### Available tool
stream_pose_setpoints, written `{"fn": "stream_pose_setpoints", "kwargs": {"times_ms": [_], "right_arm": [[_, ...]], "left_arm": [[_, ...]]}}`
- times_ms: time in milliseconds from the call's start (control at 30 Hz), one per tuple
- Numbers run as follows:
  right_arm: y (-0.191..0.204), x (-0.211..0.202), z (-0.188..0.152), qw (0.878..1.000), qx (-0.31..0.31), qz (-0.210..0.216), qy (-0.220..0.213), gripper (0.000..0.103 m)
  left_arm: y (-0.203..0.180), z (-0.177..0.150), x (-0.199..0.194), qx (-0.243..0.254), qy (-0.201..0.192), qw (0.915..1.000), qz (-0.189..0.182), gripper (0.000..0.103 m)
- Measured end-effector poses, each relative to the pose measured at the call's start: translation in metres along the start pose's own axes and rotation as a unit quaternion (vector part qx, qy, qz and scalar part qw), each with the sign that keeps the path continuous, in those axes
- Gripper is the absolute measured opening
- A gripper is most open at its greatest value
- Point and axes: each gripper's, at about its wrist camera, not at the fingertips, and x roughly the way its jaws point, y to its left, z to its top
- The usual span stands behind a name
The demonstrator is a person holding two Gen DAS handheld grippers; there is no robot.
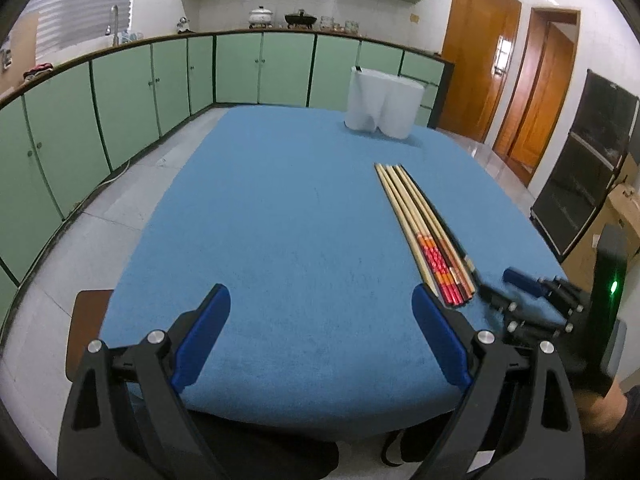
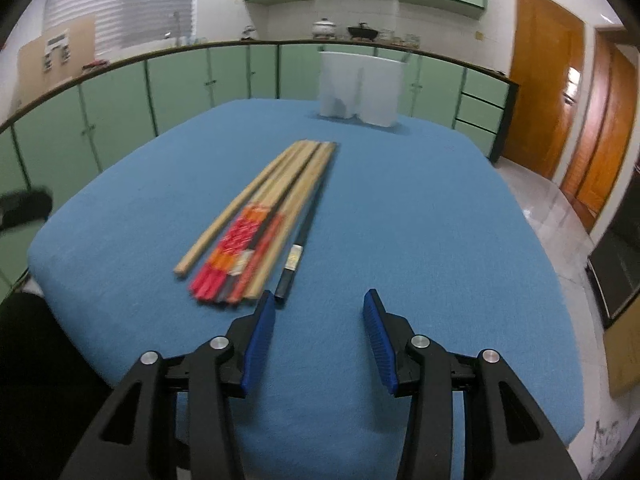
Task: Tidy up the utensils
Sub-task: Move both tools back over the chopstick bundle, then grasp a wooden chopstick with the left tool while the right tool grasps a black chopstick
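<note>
Several chopsticks (image 1: 420, 228) lie side by side in a bundle on the blue table (image 1: 280, 220), pale wood with red and orange ends, one black. My left gripper (image 1: 320, 312) is open and empty, over the near edge, left of the bundle. My right gripper (image 2: 320, 312) is open and empty, just behind the near ends of the chopsticks (image 2: 264, 216); its left fingertip (image 2: 266, 308) is close to the black chopstick (image 2: 298, 248). The right gripper also shows in the left wrist view (image 1: 508, 284).
A white paper-towel pack (image 1: 384, 104) stands at the table's far edge, also in the right wrist view (image 2: 360, 88). Green cabinets (image 1: 120, 100) line the back and left. A brown chair seat (image 1: 84, 320) sits at the table's left near corner. Wooden doors (image 1: 512, 88) are at right.
</note>
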Motion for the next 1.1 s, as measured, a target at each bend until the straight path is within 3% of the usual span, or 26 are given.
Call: {"fn": "stream_pose_setpoints", "kwargs": {"times_ms": [167, 467, 533, 600, 667, 833, 1000, 1100], "right_arm": [[-0.027, 0.003, 0.001, 0.999, 0.032, -0.009, 0.003, 0.047], [-0.023, 0.010, 0.006, 1.000, 0.006, 0.004, -0.006, 0.048], [-0.026, 0.014, 0.008, 1.000, 0.008, 0.007, -0.007, 0.041], [-0.028, 0.016, 0.010, 1.000, 0.010, 0.011, -0.006, 0.023], [-0.030, 0.018, 0.011, 1.000, 0.014, 0.011, -0.006, 0.017], [-0.035, 0.017, 0.009, 1.000, 0.024, 0.003, -0.012, 0.013], [-0.037, 0.016, 0.007, 0.999, 0.032, -0.002, -0.015, 0.013], [-0.036, 0.016, 0.008, 0.999, 0.031, -0.003, -0.015, 0.013]], "left_arm": [[-0.021, -0.008, 0.022, 0.039, 0.020, 0.9990, -0.004, 0.089], [-0.058, -0.016, 0.060, 0.090, 0.044, 0.9950, 0.000, 0.089], [-0.063, -0.016, 0.064, 0.094, 0.045, 0.9946, 0.003, 0.089], [-0.069, -0.015, 0.068, 0.099, 0.044, 0.9941, 0.005, 0.089], [-0.073, -0.016, 0.072, 0.104, 0.044, 0.9936, 0.008, 0.089], [-0.077, -0.014, 0.078, 0.094, 0.031, 0.9948, 0.021, 0.089], [-0.074, -0.010, 0.079, 0.075, 0.017, 0.9968, 0.020, 0.064], [-0.077, -0.009, 0.080, 0.078, 0.008, 0.9969, 0.008, 0.043]]}}
